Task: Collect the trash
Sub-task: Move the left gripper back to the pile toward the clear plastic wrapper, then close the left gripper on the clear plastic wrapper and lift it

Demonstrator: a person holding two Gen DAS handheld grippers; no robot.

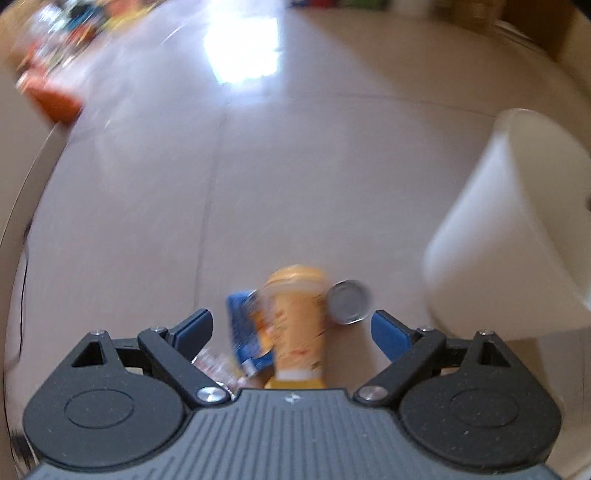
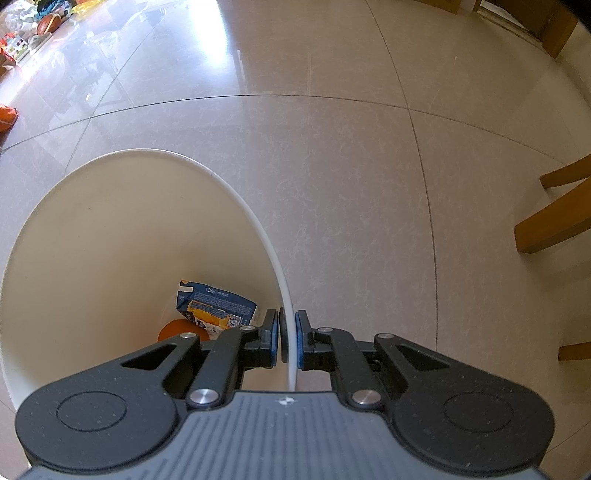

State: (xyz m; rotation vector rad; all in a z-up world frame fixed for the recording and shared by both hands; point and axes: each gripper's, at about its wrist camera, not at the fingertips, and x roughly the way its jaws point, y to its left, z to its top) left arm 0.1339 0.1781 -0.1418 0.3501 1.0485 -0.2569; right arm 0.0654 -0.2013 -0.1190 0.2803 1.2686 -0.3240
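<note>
In the blurred left wrist view, a small pile of trash lies on the tiled floor: an orange-yellow cup [image 1: 299, 325], a blue wrapper [image 1: 242, 328], a silver can [image 1: 349, 301] and a clear wrapper [image 1: 216, 365]. My left gripper [image 1: 291, 323] stands open just above it, its blue pads on either side of the cup and wrapper without touching them. The white bin [image 1: 509, 240] is tilted at the right. My right gripper [image 2: 288, 336] is shut on the bin's rim [image 2: 258, 229]. Inside the bin lie a blue carton [image 2: 218, 301] and an orange object [image 2: 177, 330].
Wooden chair legs [image 2: 554, 221] stand to the right of the bin. A wooden frame [image 2: 557, 29] is at the far right. Colourful clutter [image 2: 22, 40] lines the far left of the floor, with an orange item [image 2: 7, 116] nearer. Bare glossy tiles lie ahead.
</note>
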